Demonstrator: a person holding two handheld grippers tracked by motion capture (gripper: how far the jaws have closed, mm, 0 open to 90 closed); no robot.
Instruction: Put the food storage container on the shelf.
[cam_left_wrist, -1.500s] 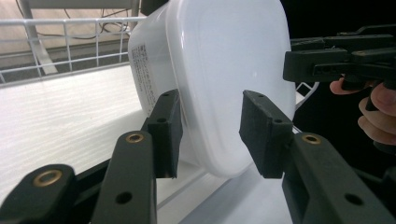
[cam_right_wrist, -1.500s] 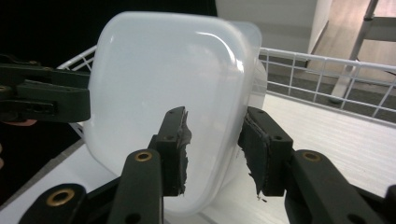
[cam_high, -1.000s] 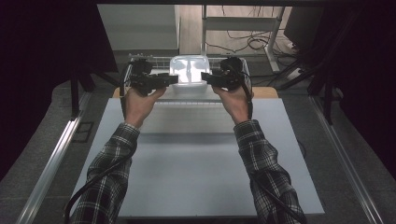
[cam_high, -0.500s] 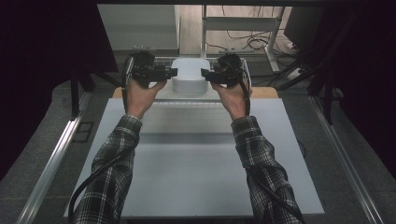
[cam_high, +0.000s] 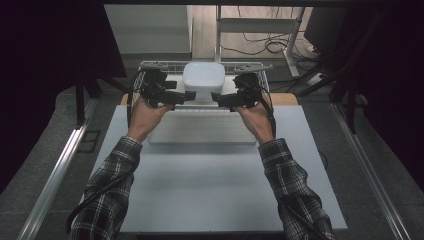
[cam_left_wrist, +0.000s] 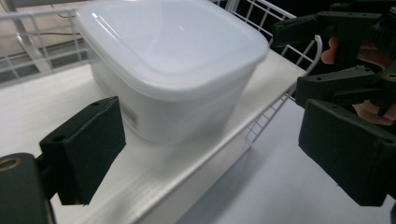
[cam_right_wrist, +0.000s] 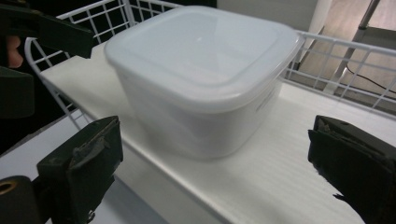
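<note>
Box: a white lidded box stands on a white board inside a wire basket, between the two tools.
Left tool: left tool just beside the box's left side, jaws wide apart after just opening, nothing in them; in the left tool view the box sits ahead of the jaws, untouched.
Right tool: right tool just beside the box's right side, jaws likewise just opened wide and empty; the box stands clear ahead.
Table: grey table under both forearms.
</note>
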